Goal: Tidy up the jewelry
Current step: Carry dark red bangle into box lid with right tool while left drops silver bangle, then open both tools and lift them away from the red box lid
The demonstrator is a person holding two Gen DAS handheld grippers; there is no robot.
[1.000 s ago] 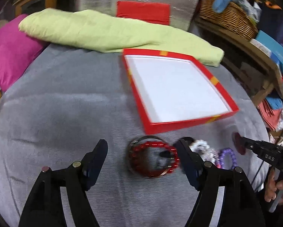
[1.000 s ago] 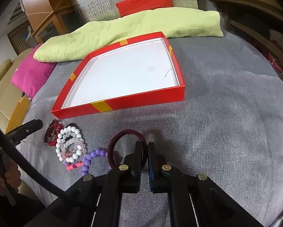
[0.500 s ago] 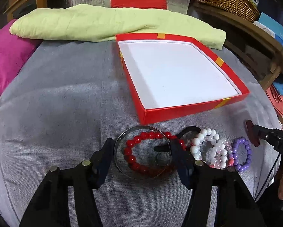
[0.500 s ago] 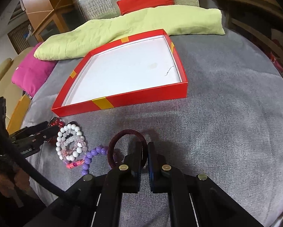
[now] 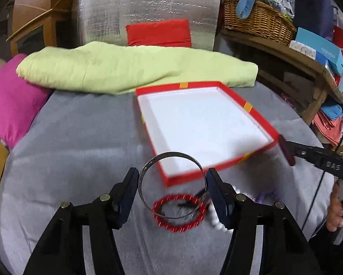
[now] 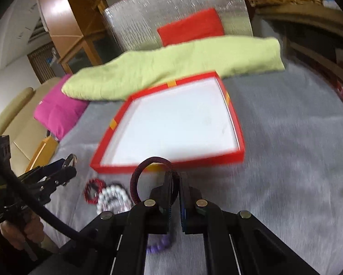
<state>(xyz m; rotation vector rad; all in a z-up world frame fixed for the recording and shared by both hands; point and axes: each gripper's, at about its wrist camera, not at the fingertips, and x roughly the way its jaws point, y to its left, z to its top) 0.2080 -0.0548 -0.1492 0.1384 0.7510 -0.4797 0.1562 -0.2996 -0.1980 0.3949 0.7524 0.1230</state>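
Observation:
My left gripper (image 5: 172,184) is shut on a thin silver bangle (image 5: 146,171), held across its width above the grey cloth, just short of the red tray (image 5: 219,173). A red bead bracelet (image 5: 179,225) lies below it, with white beads (image 5: 217,222) to the right. My right gripper (image 6: 176,184) is shut on a dark maroon hair band (image 6: 134,181), lifted near the red tray (image 6: 171,161). Below it lie the red bracelet (image 6: 91,190), white and pink bead bracelets (image 6: 113,198) and a purple bead bracelet (image 6: 157,246). The tray's white inside holds nothing.
A green cushion (image 5: 125,68), a pink cushion (image 5: 8,100) and a red pad (image 5: 158,33) lie behind the tray. A wooden shelf with a wicker basket (image 5: 256,20) and boxes stands at the right. The grey cloth (image 5: 79,137) spreads left of the tray.
My left gripper closed on the silver bangle and lifted it off the red bracelet toward the tray. My right gripper rose with the maroon band and moved toward the tray.

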